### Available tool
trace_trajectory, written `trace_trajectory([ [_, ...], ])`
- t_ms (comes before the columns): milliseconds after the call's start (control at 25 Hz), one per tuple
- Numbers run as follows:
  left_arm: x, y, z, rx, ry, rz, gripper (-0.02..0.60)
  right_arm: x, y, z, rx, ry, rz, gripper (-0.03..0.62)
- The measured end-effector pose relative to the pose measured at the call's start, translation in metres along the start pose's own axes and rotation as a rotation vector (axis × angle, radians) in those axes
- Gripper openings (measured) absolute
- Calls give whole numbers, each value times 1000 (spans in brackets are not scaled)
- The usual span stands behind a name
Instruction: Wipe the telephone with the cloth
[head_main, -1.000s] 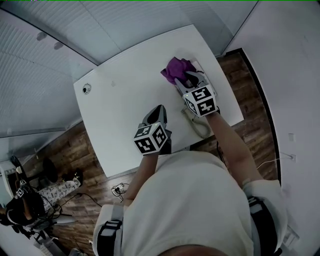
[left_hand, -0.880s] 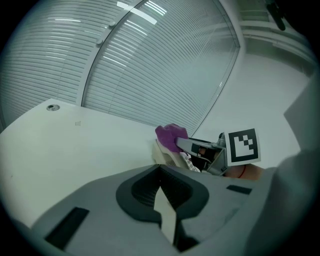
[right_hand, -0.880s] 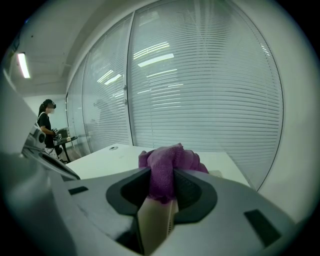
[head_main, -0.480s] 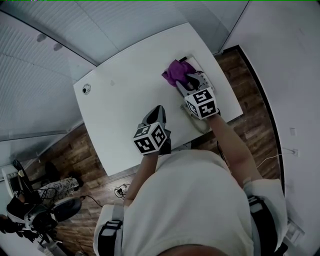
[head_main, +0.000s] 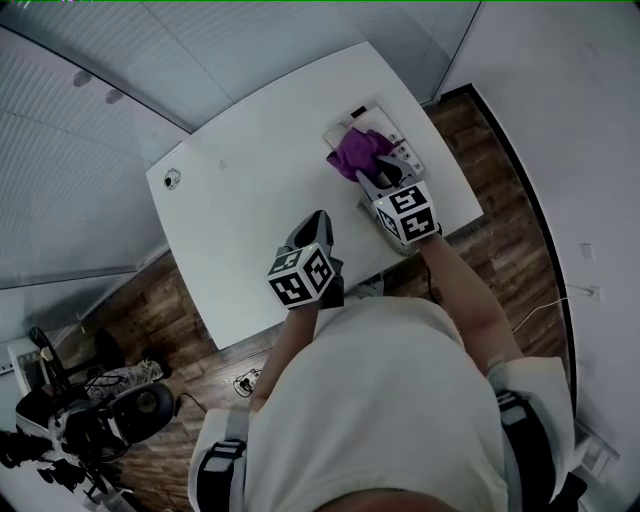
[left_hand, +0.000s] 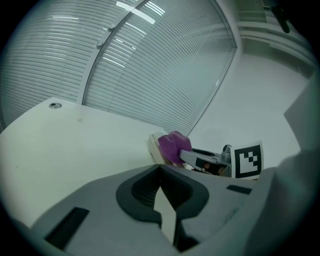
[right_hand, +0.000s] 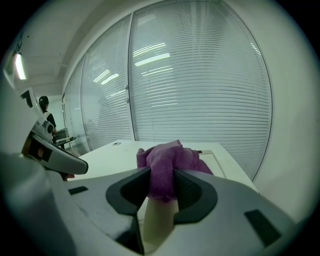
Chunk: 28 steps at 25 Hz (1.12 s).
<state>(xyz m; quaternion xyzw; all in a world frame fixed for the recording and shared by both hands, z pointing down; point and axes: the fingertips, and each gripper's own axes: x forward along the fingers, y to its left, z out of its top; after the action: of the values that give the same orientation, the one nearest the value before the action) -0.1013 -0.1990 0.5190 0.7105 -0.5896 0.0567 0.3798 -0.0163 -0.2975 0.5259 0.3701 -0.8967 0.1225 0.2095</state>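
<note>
The purple cloth (head_main: 358, 152) lies bunched on the white telephone (head_main: 401, 152) at the table's right edge, and my right gripper (head_main: 372, 181) is shut on it. In the right gripper view the cloth (right_hand: 167, 161) is pinched between the jaws, and the telephone's pale body (right_hand: 218, 161) runs on beyond it. My left gripper (head_main: 316, 219) hovers over the bare table, left of the phone, shut with nothing in it. From the left gripper view (left_hand: 161, 169) the cloth (left_hand: 172, 146) and the telephone's far end (left_hand: 154, 146) sit ahead, to the right.
The white table (head_main: 250, 180) has a small round grommet (head_main: 173, 178) at its far left corner. Window blinds run along the far side. Wooden floor lies past the right and near edges, with equipment on the floor (head_main: 100, 420) at lower left.
My right gripper has dragged the cloth along the telephone toward me, uncovering the phone's far end. The left gripper has barely shifted.
</note>
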Motion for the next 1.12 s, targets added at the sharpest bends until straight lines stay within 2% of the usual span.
trace_trajectory([
  [1120, -14, -21, -27, 29, 32, -23, 20, -58, 4, -75, 67, 97, -49, 135],
])
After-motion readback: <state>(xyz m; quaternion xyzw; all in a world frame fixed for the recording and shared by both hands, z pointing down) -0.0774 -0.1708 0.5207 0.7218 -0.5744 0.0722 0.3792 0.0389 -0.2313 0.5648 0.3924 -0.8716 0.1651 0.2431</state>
